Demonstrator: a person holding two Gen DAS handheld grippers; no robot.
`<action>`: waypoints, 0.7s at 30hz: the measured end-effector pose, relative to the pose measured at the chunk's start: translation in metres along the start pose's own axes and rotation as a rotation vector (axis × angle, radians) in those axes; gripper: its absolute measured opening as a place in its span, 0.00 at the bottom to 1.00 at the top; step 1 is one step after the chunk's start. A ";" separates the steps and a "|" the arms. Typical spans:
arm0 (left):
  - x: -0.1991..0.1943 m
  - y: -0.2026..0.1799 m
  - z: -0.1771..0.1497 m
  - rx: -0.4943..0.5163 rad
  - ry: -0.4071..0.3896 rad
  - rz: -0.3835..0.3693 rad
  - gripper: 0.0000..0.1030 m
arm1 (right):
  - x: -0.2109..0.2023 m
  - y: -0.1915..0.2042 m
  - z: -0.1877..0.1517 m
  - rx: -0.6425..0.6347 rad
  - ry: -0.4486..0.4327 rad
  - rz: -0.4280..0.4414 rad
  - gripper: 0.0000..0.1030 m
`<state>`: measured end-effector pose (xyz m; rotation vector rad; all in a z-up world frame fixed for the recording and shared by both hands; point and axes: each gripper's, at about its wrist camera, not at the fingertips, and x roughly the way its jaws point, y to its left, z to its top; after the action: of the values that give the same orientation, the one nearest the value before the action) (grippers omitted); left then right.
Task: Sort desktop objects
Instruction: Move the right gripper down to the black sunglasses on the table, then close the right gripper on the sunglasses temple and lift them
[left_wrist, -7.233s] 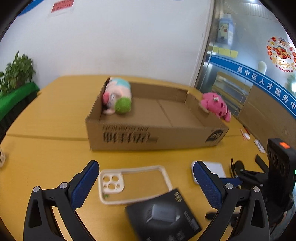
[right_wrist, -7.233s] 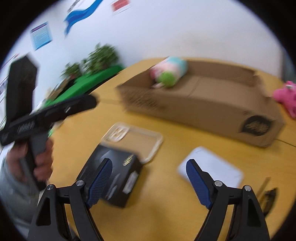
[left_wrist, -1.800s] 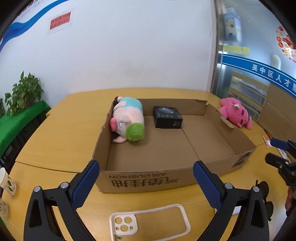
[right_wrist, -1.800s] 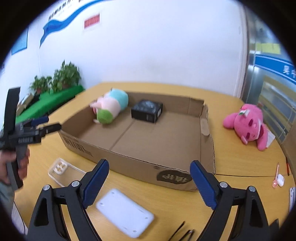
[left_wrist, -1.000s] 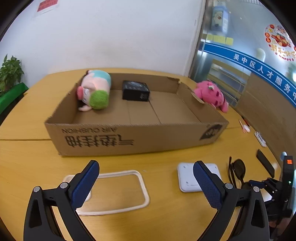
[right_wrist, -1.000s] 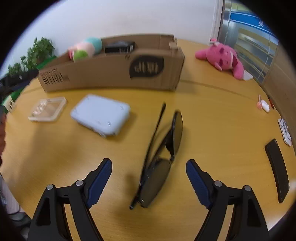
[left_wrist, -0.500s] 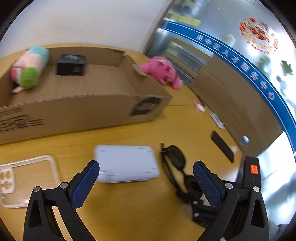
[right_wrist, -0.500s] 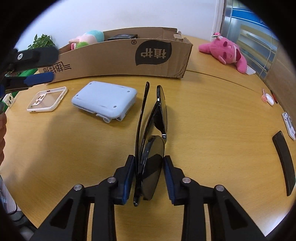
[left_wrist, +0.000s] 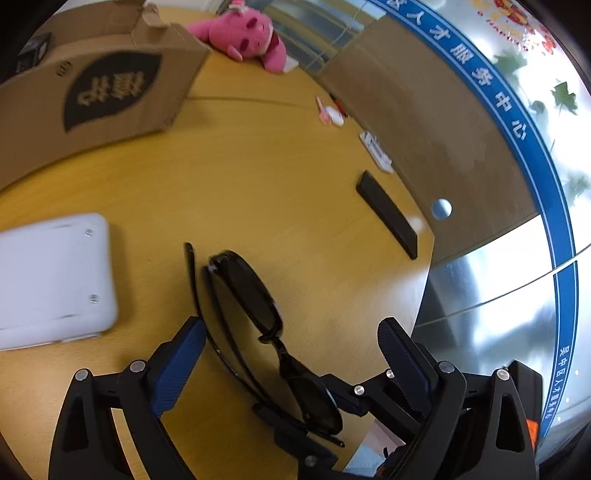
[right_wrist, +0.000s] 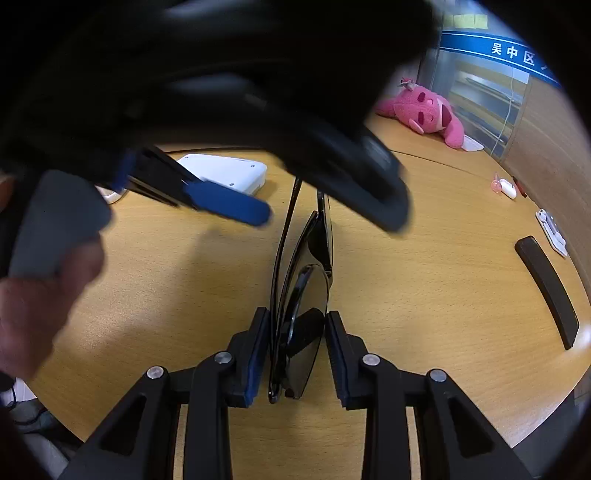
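Black folded sunglasses lie on the yellow table, and my right gripper is shut on their near lens end. In the left wrist view the sunglasses run between the open fingers of my left gripper, which hovers just over them. The right gripper shows there clamping the near lens. The cardboard box stands at the far left. The left gripper's blue finger crosses the right wrist view above the glasses.
A white flat device lies left of the sunglasses. A pink plush toy sits behind the box. A black bar, a white strip and a small pink-white item lie near the table's right edge.
My left gripper swung right and down over the sunglasses. My right gripper has stayed shut on the sunglasses.
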<state>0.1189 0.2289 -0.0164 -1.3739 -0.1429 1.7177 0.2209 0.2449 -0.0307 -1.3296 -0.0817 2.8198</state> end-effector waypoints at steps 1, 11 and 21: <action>0.004 -0.001 0.000 -0.001 0.008 0.024 0.93 | -0.001 0.000 -0.001 0.001 -0.004 0.001 0.29; 0.007 0.000 0.007 -0.028 -0.007 0.139 0.55 | -0.006 0.003 -0.008 -0.025 -0.028 0.023 0.28; 0.010 0.011 0.013 -0.036 -0.010 0.179 0.39 | -0.010 0.002 -0.011 -0.012 -0.032 0.043 0.28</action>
<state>0.1021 0.2349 -0.0245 -1.4412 -0.0584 1.8773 0.2357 0.2429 -0.0307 -1.3042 -0.0717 2.8815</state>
